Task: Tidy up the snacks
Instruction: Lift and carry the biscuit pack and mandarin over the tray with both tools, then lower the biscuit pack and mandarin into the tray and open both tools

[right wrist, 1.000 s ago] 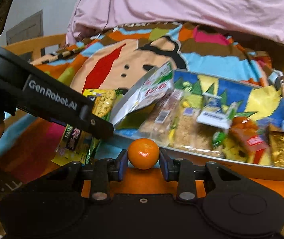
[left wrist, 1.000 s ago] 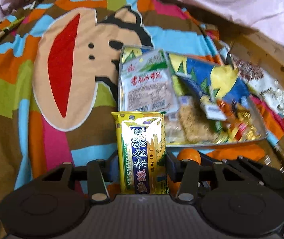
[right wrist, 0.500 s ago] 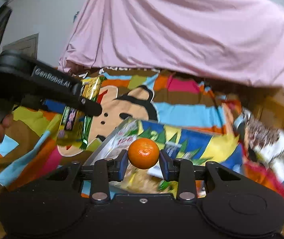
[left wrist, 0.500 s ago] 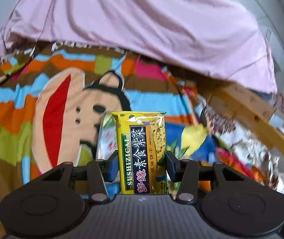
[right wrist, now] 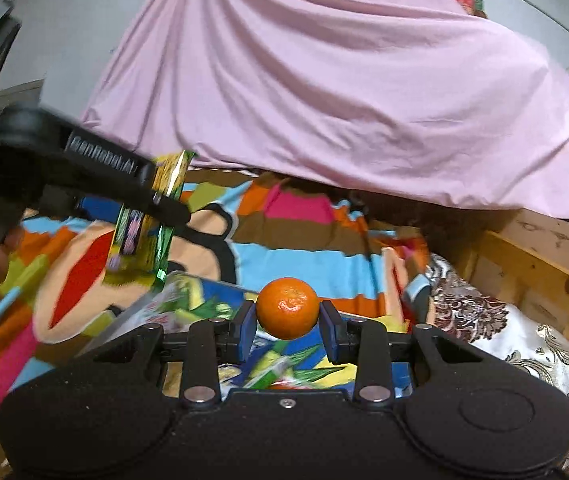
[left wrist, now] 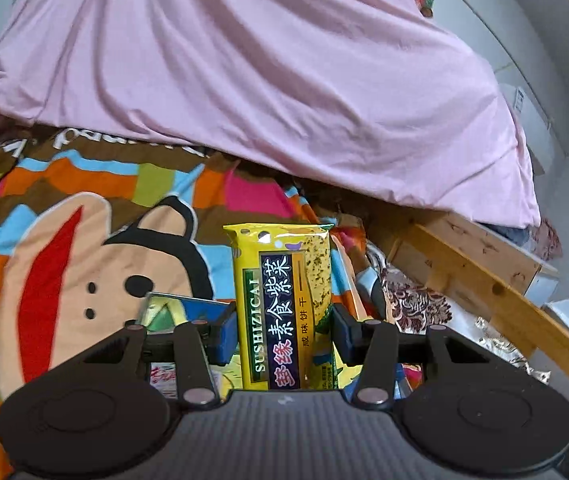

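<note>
My left gripper (left wrist: 282, 332) is shut on a yellow seaweed cracker packet (left wrist: 284, 300) and holds it upright above the bed. The same packet (right wrist: 144, 224) shows at the left of the right wrist view, held in the left gripper (right wrist: 164, 208). My right gripper (right wrist: 287, 330) is shut on a small orange mandarin (right wrist: 287, 307). A metal tray with a colourful printed bottom (right wrist: 204, 300) lies below both grippers and holds several snack packets; only its far edge (left wrist: 182, 304) shows in the left wrist view.
A striped cartoon-monkey blanket (left wrist: 84, 260) covers the bed. A pink sheet (left wrist: 264, 92) is heaped behind. A wooden bed rail (left wrist: 496, 292) runs on the right, with a floral cloth (right wrist: 484, 320) beside it.
Both grippers have risen and tilted up, away from the tray, each still holding its item. The tray has dropped to the bottom of both views.
</note>
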Demonstrator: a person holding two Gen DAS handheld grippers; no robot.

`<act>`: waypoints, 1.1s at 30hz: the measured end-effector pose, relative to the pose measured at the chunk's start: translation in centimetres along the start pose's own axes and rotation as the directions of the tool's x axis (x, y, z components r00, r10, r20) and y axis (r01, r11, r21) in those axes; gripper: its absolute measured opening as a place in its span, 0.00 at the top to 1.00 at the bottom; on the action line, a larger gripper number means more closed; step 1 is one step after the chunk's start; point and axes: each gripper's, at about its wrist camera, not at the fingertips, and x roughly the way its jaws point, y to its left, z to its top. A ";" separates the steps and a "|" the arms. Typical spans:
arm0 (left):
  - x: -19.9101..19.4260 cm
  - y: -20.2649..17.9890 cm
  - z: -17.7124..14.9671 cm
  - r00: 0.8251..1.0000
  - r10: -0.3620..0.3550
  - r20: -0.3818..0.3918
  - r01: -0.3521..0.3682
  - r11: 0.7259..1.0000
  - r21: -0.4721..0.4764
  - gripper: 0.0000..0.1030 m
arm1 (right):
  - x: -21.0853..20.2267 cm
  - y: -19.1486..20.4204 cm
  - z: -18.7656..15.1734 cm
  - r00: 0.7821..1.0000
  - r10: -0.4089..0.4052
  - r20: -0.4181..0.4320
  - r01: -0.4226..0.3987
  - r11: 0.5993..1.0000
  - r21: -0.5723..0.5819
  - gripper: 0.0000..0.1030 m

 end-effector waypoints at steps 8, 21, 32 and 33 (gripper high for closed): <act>6.6 -1.9 -1.1 0.992 -0.016 -0.125 0.020 0.999 0.031 0.50 | 4.3 -4.4 -1.8 0.997 -0.040 -0.070 0.049 0.990 0.134 0.65; 15.6 -4.0 -2.0 0.948 -0.023 -0.318 0.033 0.999 0.026 0.50 | 7.7 -6.6 -4.9 0.970 -0.052 -0.239 0.109 0.967 0.230 0.65; 19.4 -5.3 -4.0 0.891 0.022 -0.454 0.003 0.999 0.055 0.50 | 9.3 -7.5 -6.5 0.946 -0.010 -0.325 0.111 0.950 0.292 0.65; 19.5 -5.2 -4.1 0.887 0.021 -0.461 0.001 0.999 0.048 0.50 | 9.3 -7.6 -6.5 0.945 -0.008 -0.327 0.110 0.949 0.295 0.64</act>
